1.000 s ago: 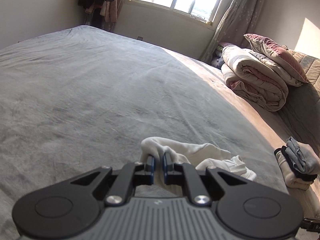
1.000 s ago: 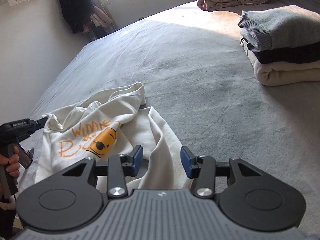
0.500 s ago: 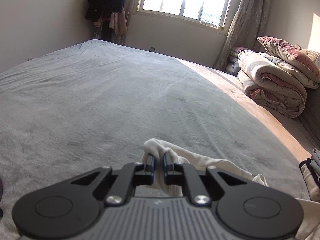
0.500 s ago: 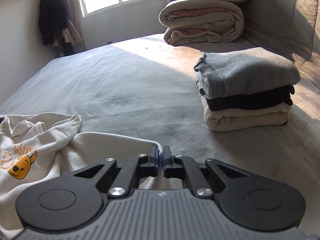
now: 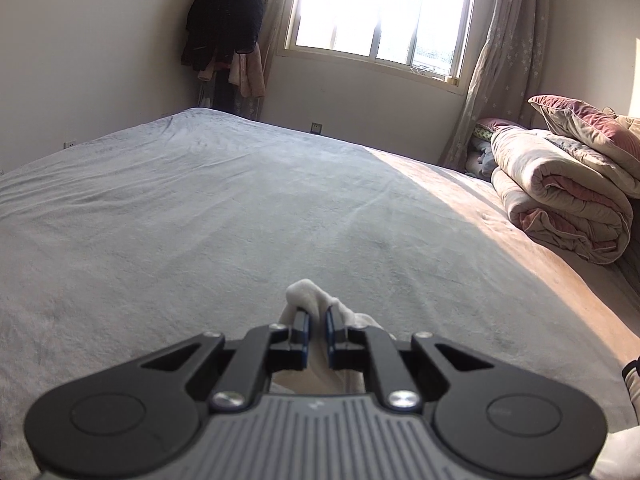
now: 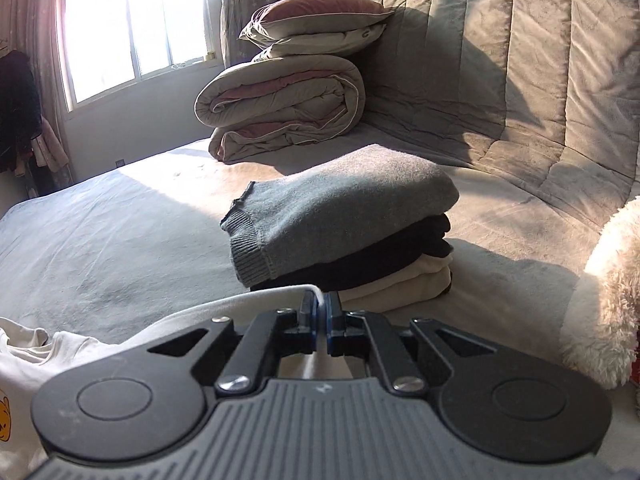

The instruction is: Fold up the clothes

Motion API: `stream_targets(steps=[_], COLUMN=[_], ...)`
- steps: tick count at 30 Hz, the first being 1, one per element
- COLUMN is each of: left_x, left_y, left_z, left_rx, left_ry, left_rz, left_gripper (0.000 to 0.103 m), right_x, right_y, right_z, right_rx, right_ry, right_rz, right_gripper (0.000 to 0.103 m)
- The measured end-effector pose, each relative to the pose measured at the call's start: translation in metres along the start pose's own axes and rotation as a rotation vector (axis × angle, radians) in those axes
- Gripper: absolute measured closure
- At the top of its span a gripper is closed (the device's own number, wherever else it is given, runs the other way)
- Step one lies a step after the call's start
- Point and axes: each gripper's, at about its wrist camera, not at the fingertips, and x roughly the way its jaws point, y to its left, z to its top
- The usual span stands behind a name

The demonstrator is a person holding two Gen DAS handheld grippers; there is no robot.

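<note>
A cream sweatshirt with an orange bear print lies on the grey bed. My left gripper is shut on a bunched fold of the cream sweatshirt, held just above the bed cover. My right gripper is shut on another edge of the same sweatshirt, whose hem stretches away to the left. Most of the garment is hidden below both grippers.
A stack of folded clothes, grey on black on cream, sits just beyond my right gripper. A rolled quilt with pillows lies by the padded headboard; it also shows in the left wrist view. A fluffy white thing is at right. Grey bed cover spreads ahead.
My right gripper closed on the sweatshirt edge and swung right toward the folded stack. My left gripper kept its hold and tilted up, with less of the garment in view.
</note>
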Motion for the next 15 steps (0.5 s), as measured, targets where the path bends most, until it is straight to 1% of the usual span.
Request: stream_targets(steps=[2,5,7,8,9,10,11,12,13,14,15], left_x=[0.004,0.009,0.009,0.008,0.007,0.005,0.003,0.0,-0.003,-0.007,-0.011], left_y=[-0.001,0.0,0.002,0.004,0.006,0.008,0.01,0.011,0.013,0.014,0.015], left_z=[0.001,-0.004,-0.009,-0.011,-0.013,-0.014,-0.016,-0.016,-0.018,-0.019,-0.02], left_rx=[-0.014,-0.032,-0.047,-0.055,-0.062,-0.068,-0.072,-0.075,-0.078,-0.081,-0.083], left_ry=[-0.006,0.015,0.032,0.04,0.049,0.057,0.066,0.071,0.076,0.08,0.086], left_rz=[0.0,-0.015,-0.025,-0.029,-0.033,-0.037,-0.039,-0.04,-0.042,-0.045,-0.048], left_gripper=[0.095,0.094,0.091,0.09,0.087,0.085,0.08,0.072,0.068,0.064,0.061], right_x=[0.001,0.003,0.003,0.002,0.0,-0.001,-0.003,-0.004,-0.005,-0.007,-0.009], right_y=[0.002,0.005,0.006,0.008,0.01,0.011,0.012,0.013,0.014,0.016,0.018], right_z=[-0.001,-0.004,-0.005,-0.005,-0.005,-0.005,-0.005,-0.005,-0.005,-0.005,-0.005], right_rx=[-0.008,-0.02,-0.022,-0.026,-0.031,-0.038,-0.043,-0.043,-0.042,-0.04,-0.043], right_ry=[-0.003,0.011,0.021,0.021,0.021,0.021,0.023,0.025,0.027,0.024,0.022], right_rz=[0.0,0.026,0.047,0.054,0.061,0.07,0.079,0.089,0.099,0.108,0.12], right_gripper=[0.099,0.098,0.096,0.089,0.087,0.087,0.085,0.075,0.066,0.055,0.054])
